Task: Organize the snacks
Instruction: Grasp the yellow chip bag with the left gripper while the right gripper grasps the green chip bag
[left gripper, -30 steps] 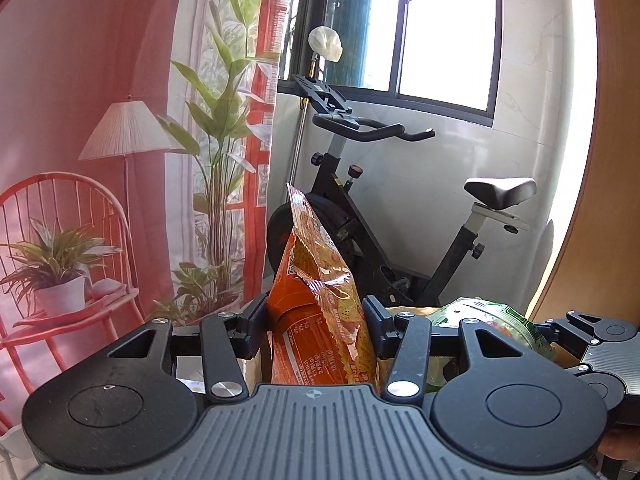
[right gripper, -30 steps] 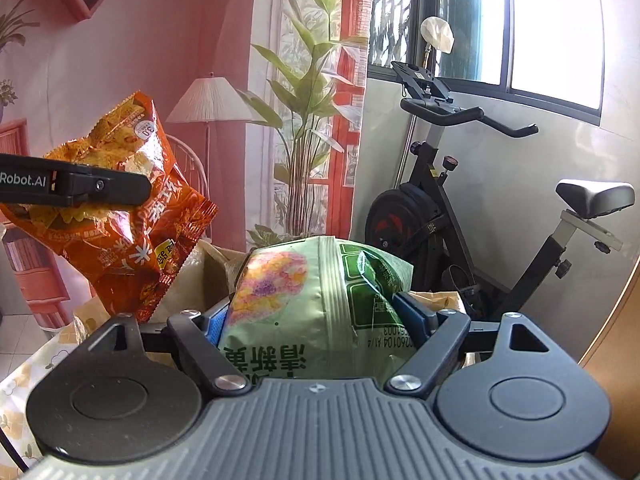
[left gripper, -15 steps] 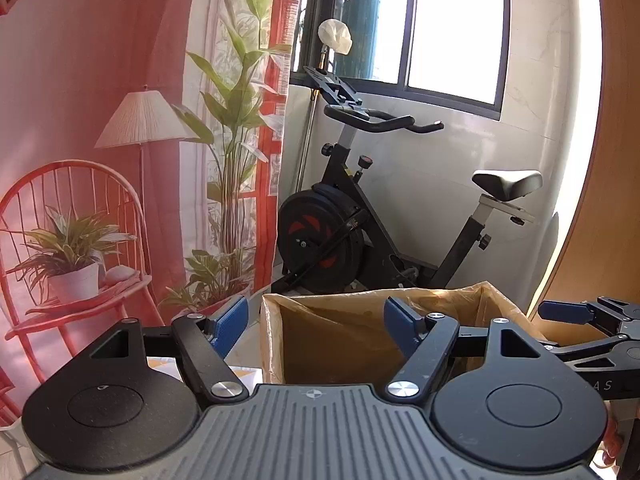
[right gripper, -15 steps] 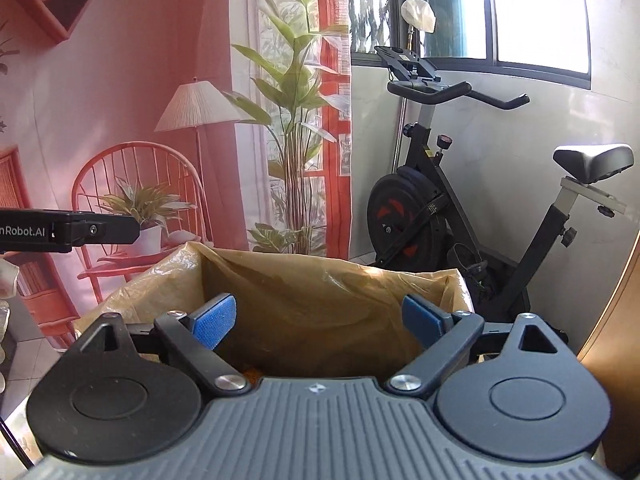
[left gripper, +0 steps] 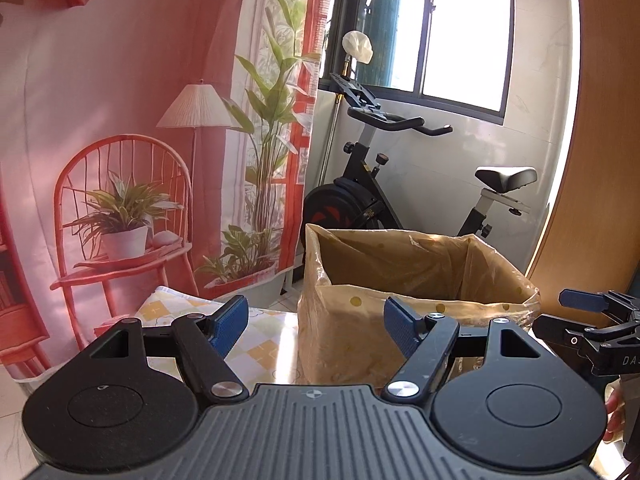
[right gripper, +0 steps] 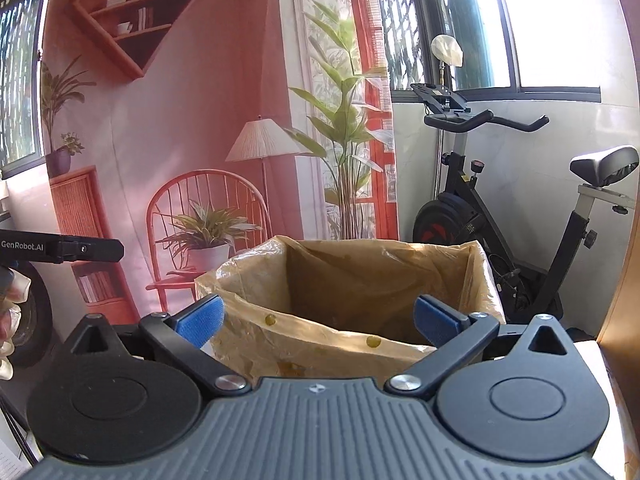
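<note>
Snack box: we see a cardboard box (left gripper: 416, 292) lined with a yellowish plastic bag (right gripper: 304, 336), open at the top, standing on a table just ahead of both grippers.
Box contents: from both wrist views the rim and inner walls show, but the bottom is hidden, so we cannot tell what lies inside. No snack packet is visible in either view.
Bag liner: it folds over the rim, crinkled, with small round spots on the near side.
Left gripper (left gripper: 316, 324): we hold it short of the box, its blue pads (left gripper: 230, 322) spread apart with nothing between them.
Right gripper (right gripper: 320, 322): its jaws have just been opening and now stand wide, empty, framing the near wall of the box.
Table covering (left gripper: 256, 336): a cloth with yellow checks shows left of the box; most of it is hidden behind the left gripper's body.
Cut off: in the left view the right gripper enters from the right edge with only its tip visible; in the right view the left gripper shows as a dark bar at the left edge.
Behind the box: an exercise bike (right gripper: 508, 216) stands by a window (left gripper: 464, 28), its base hidden by the box.
Backdrop (right gripper: 192, 120): a printed cloth of a red chair, a lamp and plants hangs to the left.
</note>
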